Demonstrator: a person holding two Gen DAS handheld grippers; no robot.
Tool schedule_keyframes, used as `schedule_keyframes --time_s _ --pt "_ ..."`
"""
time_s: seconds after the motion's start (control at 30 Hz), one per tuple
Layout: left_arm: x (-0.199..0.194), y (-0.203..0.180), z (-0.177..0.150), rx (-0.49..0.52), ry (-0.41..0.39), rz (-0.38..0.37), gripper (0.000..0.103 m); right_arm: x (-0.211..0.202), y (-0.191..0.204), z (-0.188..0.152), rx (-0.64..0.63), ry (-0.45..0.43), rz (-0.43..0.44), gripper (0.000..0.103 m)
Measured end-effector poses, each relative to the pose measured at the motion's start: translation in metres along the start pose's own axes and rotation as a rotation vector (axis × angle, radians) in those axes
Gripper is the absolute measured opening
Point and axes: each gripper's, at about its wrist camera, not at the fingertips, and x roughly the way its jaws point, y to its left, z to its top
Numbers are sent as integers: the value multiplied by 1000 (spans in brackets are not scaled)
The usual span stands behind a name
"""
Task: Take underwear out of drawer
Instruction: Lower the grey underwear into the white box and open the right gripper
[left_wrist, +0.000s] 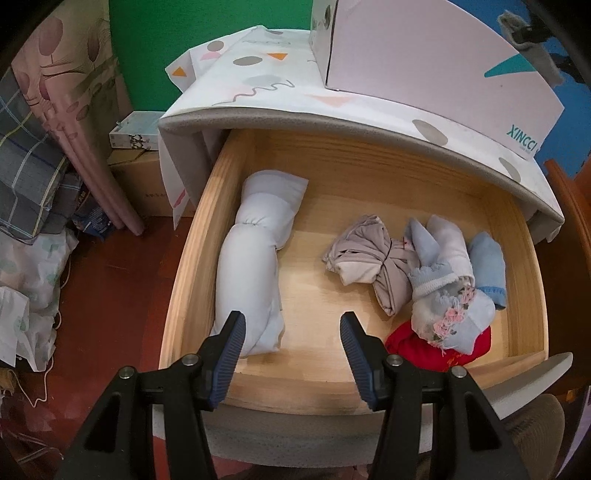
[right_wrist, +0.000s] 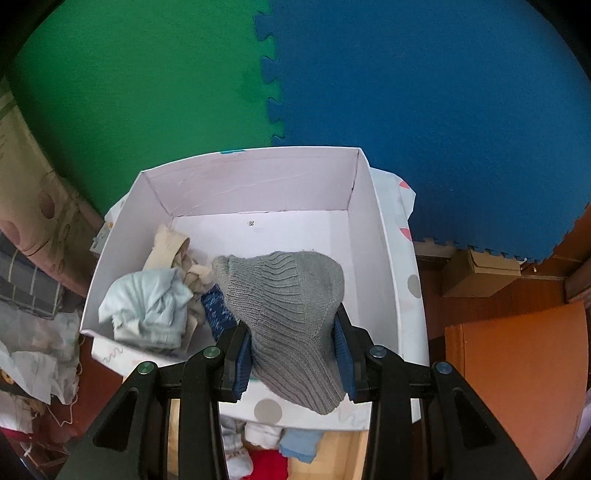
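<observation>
Open wooden drawer (left_wrist: 369, 177) with rolled garments inside; a grey knit piece (right_wrist: 291, 306) is held over a white box (right_wrist: 258, 195).

In the left wrist view, the left gripper (left_wrist: 293, 334) hangs over the drawer's front edge with its jaws apart and nothing between them. Going left to right along the drawer floor: a long white roll (left_wrist: 258, 258) against the left wall, a beige tied bundle (left_wrist: 373, 254), a pale blue and white floral piece (left_wrist: 443, 280) lying partly on a red garment (left_wrist: 413, 347), and a light blue roll (left_wrist: 487, 266) near the right wall. In the right wrist view, the right gripper (right_wrist: 293, 347) has its jaws clamped on the grey knit piece above the box, which already holds a pale blue garment (right_wrist: 147, 306), a cream piece (right_wrist: 166, 247) and a dark blue patterned one (right_wrist: 218, 314).
</observation>
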Motion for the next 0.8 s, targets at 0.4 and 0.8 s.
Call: schedule_keyframes --time_s 0.4,0.8 --pt "-1 2 0 -13 -2 -18 55 61 -3 6 40 110 -13 40" --pt "-1 1 1 -15 3 -21 55 58 0 -8 23 129 -12 46"
